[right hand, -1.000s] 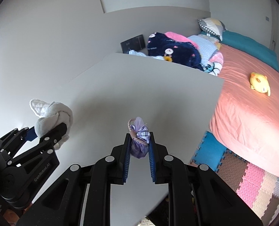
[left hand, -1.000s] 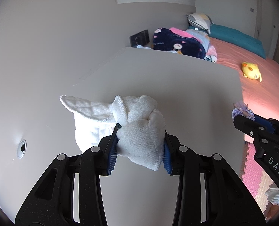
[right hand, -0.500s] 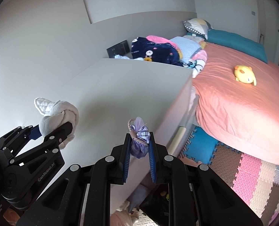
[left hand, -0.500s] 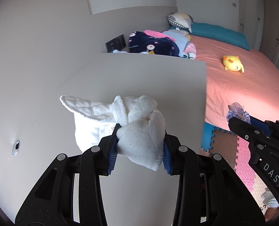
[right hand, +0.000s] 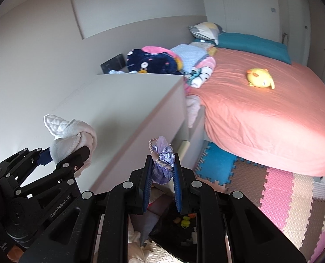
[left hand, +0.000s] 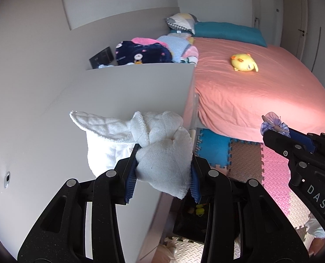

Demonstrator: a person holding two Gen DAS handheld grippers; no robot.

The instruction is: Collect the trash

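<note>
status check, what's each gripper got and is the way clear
Left gripper shut on white cloth. Right gripper shut on purple pouch. Black bin below, by white cabinet. Nothing seen blocking.

Your left tongs [left hand: 163, 172] clamp a white cloth [left hand: 153, 146] at centre, over the surface [left hand: 118, 96] edge. At 3 o'clock, your right tongs [left hand: 278, 134] pinch a purple pouch [left hand: 272, 123]. A yellow toy [left hand: 243, 63] lies on the bed [left hand: 261, 92] at 1 o'clock.
</note>
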